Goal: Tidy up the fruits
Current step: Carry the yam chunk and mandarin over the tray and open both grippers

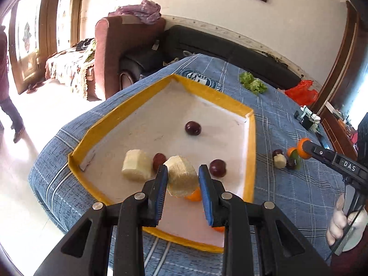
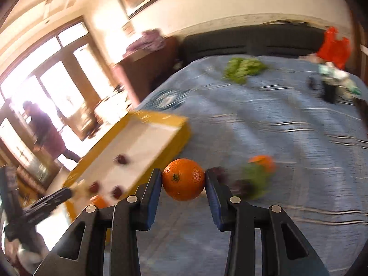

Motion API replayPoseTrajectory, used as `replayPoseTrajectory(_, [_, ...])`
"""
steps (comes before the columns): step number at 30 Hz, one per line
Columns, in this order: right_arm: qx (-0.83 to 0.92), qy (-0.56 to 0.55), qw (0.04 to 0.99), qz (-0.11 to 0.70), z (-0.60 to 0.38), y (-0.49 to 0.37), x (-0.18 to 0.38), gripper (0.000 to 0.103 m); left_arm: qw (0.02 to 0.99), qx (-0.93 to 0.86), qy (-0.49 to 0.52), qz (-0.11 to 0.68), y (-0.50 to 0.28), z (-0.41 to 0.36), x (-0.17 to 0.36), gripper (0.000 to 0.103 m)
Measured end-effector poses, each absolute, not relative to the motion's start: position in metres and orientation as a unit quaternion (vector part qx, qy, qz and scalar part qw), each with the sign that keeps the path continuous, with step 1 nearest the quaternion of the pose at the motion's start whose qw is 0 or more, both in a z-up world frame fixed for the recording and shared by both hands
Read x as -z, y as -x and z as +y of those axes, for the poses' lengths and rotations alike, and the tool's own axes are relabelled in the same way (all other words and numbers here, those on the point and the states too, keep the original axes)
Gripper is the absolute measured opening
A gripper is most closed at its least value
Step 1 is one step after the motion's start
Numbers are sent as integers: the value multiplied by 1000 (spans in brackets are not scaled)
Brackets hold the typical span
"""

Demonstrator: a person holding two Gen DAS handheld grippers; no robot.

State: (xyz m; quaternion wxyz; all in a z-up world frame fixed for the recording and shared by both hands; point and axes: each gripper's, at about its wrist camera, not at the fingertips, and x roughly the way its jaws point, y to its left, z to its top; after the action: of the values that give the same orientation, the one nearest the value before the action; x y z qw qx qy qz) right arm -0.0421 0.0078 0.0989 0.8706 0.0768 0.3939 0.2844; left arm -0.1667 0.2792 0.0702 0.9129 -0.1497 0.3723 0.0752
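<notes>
Left wrist view: the left gripper (image 1: 182,179) pinches a pale chunk (image 1: 181,177) over the yellow-rimmed tray (image 1: 251,151), which already holds another pale piece (image 1: 136,164), three plums (image 1: 193,127) and some oranges, while a small pile (image 1: 286,158) waits on the blue cloth (image 1: 287,191) beside the tray, so I judge the sorting about half done. Right wrist view, blurred: the right gripper (image 2: 183,180) clamps an orange (image 2: 183,179) just outside the tray's near corner, with leftover fruit (image 2: 253,174) beside it and greens (image 2: 241,67) and a red bag (image 2: 333,46) farther off; nothing blocks the tray.
</notes>
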Motion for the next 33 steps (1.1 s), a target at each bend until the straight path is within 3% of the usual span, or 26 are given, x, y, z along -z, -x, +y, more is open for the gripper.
replayPoseTrajectory(15, [-368,-7,782,503,184,15,-49,43,900,-75,161,398,157,295,-41,28])
replayPoseTrajectory(24, [-363,21,777,514,209,11,-31,44,910,-79,179,365,175,314,-55,45])
replayPoseTrajectory(30, [-363,-4,790,494,191,16,-48,44,912,-72,186,359,177,309,-62,58])
replayPoseTrajectory(33, [-360,-7,800,480,181,22,-60,44,911,-72,194,357,179,308,-65,59])
